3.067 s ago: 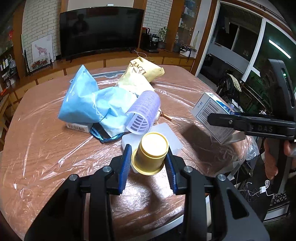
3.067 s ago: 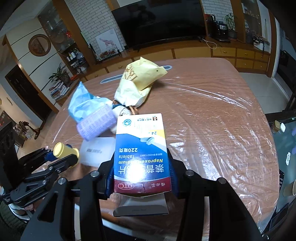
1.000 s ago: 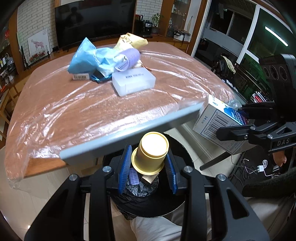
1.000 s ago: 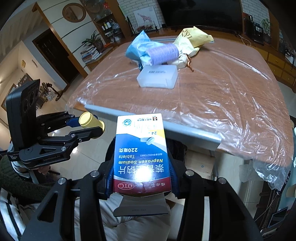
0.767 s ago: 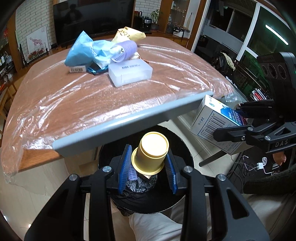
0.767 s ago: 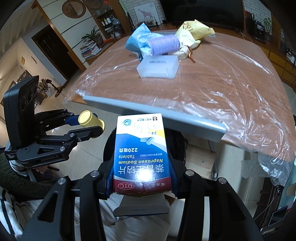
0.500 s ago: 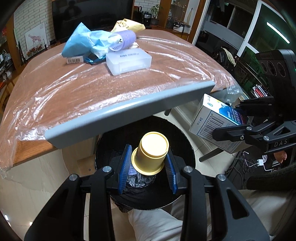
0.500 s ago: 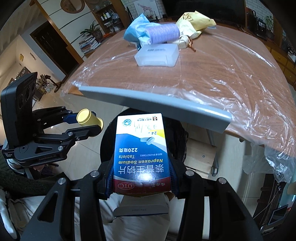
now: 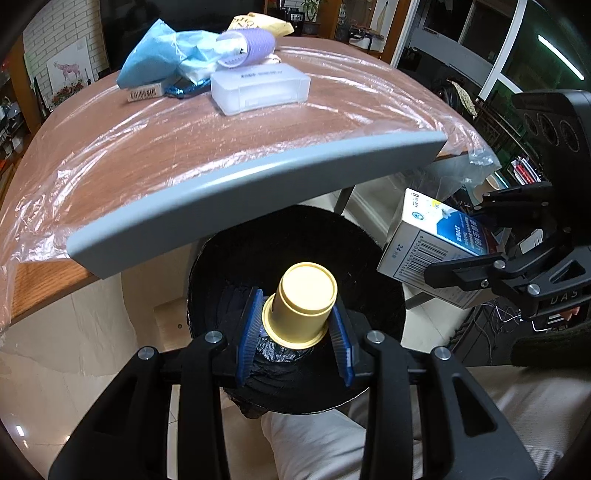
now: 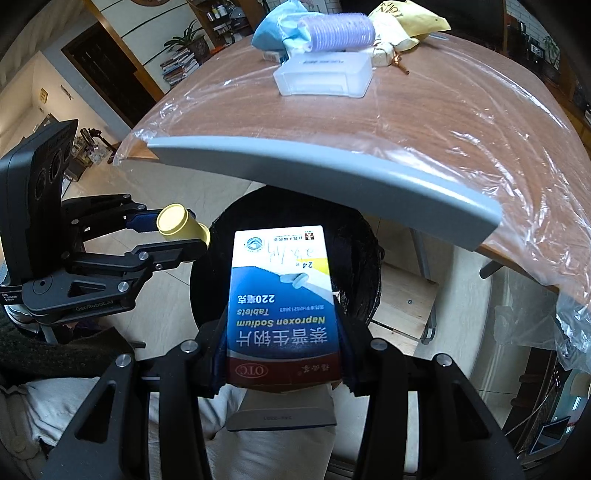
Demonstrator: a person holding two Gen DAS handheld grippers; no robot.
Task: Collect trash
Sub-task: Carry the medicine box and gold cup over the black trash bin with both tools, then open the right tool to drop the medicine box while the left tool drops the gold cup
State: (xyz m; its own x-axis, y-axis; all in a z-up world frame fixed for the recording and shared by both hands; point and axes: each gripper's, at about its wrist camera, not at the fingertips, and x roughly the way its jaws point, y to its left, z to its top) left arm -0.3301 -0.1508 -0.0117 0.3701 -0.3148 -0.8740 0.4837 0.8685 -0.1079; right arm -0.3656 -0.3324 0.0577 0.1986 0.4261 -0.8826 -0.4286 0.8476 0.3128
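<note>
While both grippers pointed steeply down past the table edge, each had its jaws closed on a piece of trash. Left gripper (image 9: 295, 328) clamped a small gold cup (image 9: 301, 301) between its blue pads (image 9: 251, 328), cup lying with its closed base toward the camera, directly over the black-lined trash bin (image 9: 369, 258) on the floor. Right gripper (image 10: 282, 354) gripped a blue-and-white tablet box (image 10: 282, 295), printed "Naproxen Sodium Tablets", label upside down in its own view; box also sat over the bin's dark mouth (image 10: 362, 280). In the left view the box (image 9: 428, 240) hung just beside the bin's right rim, barcode side showing. In the right view the cup (image 10: 181, 223) was near the bin's left rim.

Table (image 9: 258, 177) carried a clear plastic sheet and a grey front edge. At its far end remained: translucent plastic case (image 9: 258, 92), purple hair roller (image 9: 251, 46), blue crumpled bag (image 9: 159, 51), yellow snack bag (image 10: 410, 18). Bin stood partly under the table edge. Person's pale trouser leg (image 9: 314, 439) showed below the bin.
</note>
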